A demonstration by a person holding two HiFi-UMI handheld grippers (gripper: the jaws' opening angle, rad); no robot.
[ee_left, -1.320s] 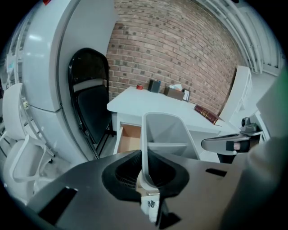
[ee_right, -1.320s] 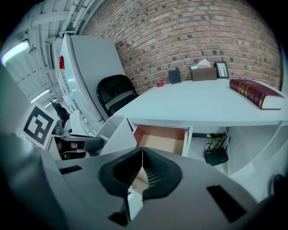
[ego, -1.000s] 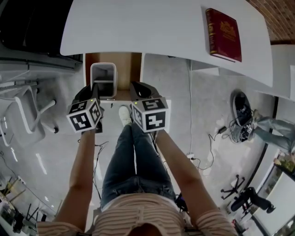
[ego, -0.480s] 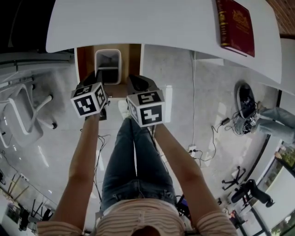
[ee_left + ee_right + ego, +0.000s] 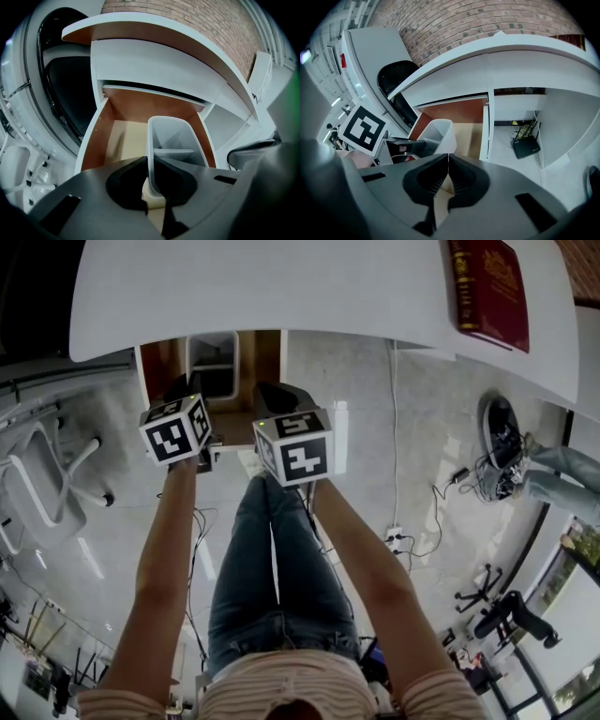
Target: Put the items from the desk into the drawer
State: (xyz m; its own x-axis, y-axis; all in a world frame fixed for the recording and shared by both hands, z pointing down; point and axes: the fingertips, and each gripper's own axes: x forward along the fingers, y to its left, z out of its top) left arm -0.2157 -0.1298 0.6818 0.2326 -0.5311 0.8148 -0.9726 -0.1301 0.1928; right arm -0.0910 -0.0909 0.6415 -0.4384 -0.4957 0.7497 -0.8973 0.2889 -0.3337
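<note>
A white plastic container [image 5: 174, 140] with a divider inside hangs over the open wooden drawer [image 5: 93, 136] under the white desk [image 5: 281, 287]. My left gripper [image 5: 150, 161] is shut on the container's near wall, one jaw inside and one outside. In the head view the container [image 5: 214, 362] shows just past the left gripper [image 5: 183, 388], half under the desk edge. Beside it to the right, my right gripper [image 5: 448, 157] is shut with nothing between its jaws. A red book [image 5: 487, 292] lies on the desk at the far right.
A white chair [image 5: 47, 484] stands at the left of the drawer. The person's legs [image 5: 272, 559] are below the grippers. Cables and a power strip [image 5: 412, 531] lie on the floor at the right, and a black router [image 5: 526, 145] sits under the desk.
Both grippers have sunk toward the open drawer, the left one carrying the container with it. The container now sits further under the desk edge.
</note>
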